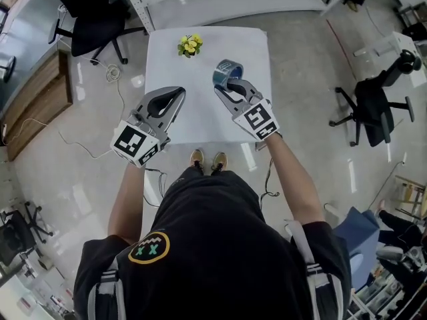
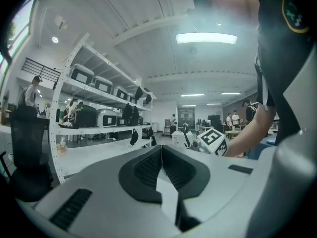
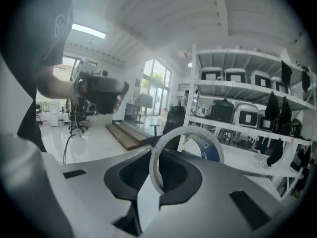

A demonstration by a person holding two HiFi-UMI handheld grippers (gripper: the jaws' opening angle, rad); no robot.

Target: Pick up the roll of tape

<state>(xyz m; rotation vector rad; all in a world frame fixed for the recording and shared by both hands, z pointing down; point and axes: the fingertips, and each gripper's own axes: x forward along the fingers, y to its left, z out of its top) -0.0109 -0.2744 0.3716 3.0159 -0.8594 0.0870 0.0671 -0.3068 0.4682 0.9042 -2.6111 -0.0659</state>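
Observation:
The roll of tape [image 1: 227, 72], a blue ring with a pale inner core, hangs in the air above the white table [image 1: 205, 122], pinched by its wall in my right gripper [image 1: 224, 88]. In the right gripper view the tape roll [image 3: 190, 155] stands upright between the closed black pads. My left gripper [image 1: 180, 93] hovers over the table's left part, jaws pressed together with nothing between them; its own view shows the left gripper [image 2: 161, 158] pointing level toward the shelves.
A small yellow flower bunch [image 1: 190, 45] sits at the table's far edge. Office chairs [image 1: 377, 109] stand to the right and at the far left. A long white shelf unit [image 2: 94, 113] with cases fills the background. The person's shoes [image 1: 207, 159] are at the table's near edge.

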